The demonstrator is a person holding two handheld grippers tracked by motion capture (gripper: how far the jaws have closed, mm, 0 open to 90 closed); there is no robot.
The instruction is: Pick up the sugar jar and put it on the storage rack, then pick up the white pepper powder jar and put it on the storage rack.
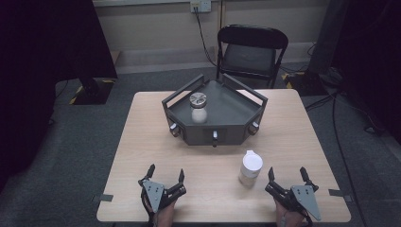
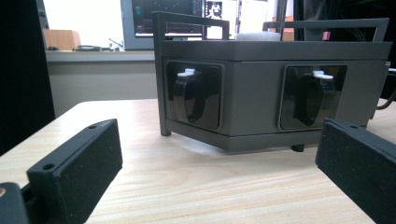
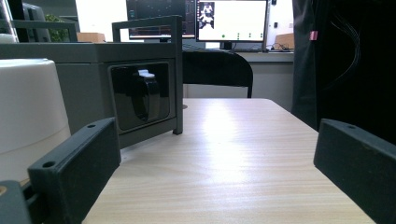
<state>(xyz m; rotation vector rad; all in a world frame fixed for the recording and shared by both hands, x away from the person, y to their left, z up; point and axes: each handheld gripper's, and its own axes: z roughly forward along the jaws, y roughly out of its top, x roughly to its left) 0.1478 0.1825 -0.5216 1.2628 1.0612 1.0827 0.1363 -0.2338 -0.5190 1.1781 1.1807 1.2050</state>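
Note:
A dark grey angular tray-box (image 1: 236, 109) with rails and front knobs stands on the far half of the wooden table (image 1: 142, 137). Inside it a small jar (image 1: 198, 108) with a metal lid stands upright. A white lidded container (image 1: 250, 168) stands on the table near the front right, just left of my right gripper (image 1: 288, 174). My left gripper (image 1: 165, 172) rests near the front left edge. Both are open with nothing between the jaws. In the left gripper view the box (image 2: 275, 98) faces me with two black knobs (image 2: 189, 95). In the right gripper view the white container (image 3: 28, 112) sits at the left.
A black folding chair (image 1: 250, 49) stands behind the table. Cables (image 1: 345, 156) run along the floor at the right. Bare tabletop lies between the grippers and the box. Monitors (image 3: 231, 21) show on a desk far behind.

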